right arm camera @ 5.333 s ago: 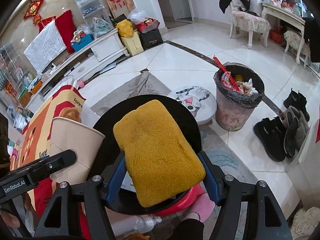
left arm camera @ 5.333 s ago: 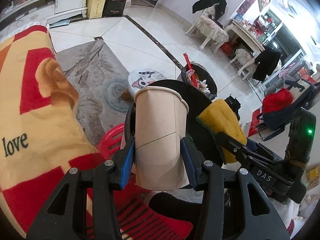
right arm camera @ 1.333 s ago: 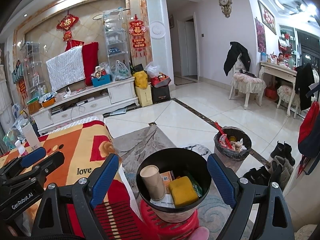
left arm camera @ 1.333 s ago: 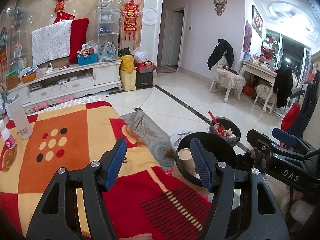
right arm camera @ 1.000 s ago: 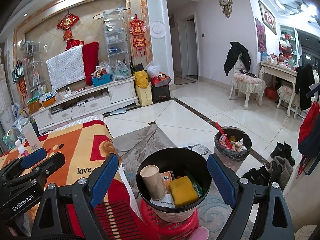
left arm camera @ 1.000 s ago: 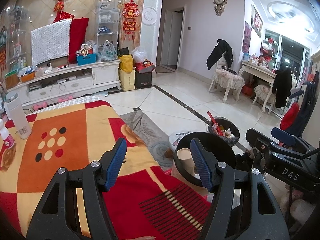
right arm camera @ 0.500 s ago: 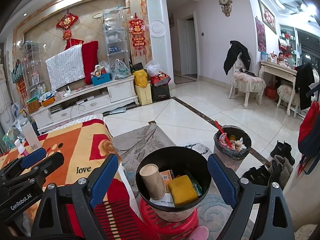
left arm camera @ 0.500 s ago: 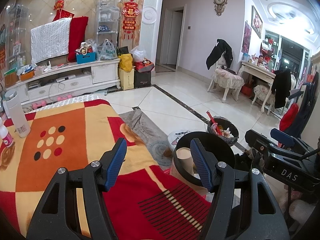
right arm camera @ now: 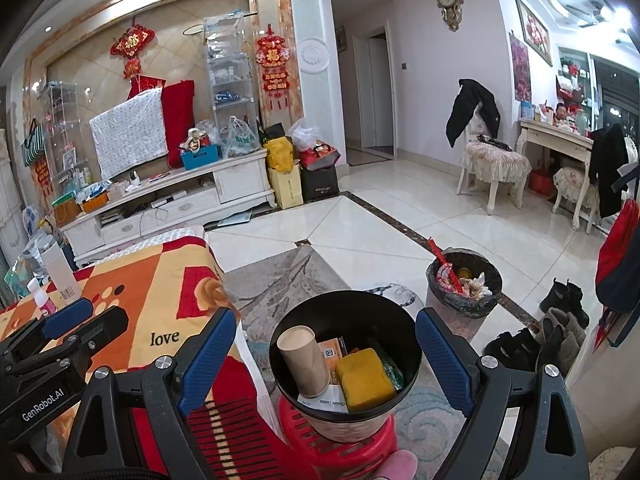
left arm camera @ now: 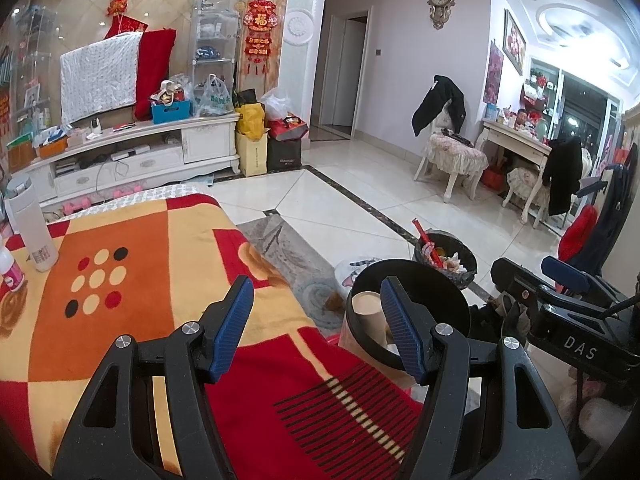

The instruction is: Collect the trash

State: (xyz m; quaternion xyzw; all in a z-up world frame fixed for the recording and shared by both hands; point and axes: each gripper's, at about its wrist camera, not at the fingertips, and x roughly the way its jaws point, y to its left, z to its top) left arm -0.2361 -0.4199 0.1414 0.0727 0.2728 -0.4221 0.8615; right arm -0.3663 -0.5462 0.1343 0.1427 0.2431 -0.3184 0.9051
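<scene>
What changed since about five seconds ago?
Both let go: the paper cup left the left gripper, the yellow sponge left the right gripper; both now lie in the black bin. Both grippers pulled back, open. The floor bin is unchanged.

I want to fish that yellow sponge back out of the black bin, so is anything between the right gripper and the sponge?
Nothing visible blocks it. The right gripper is open and empty above the black bin, and the yellow sponge lies uncovered on top. The paper cup leans just to its left, with cartons behind.

Cup (right arm camera: 303, 362) and sponge (right arm camera: 365, 378) lie in bin (right arm camera: 412, 354) on stool (right arm camera: 376, 438).
</scene>
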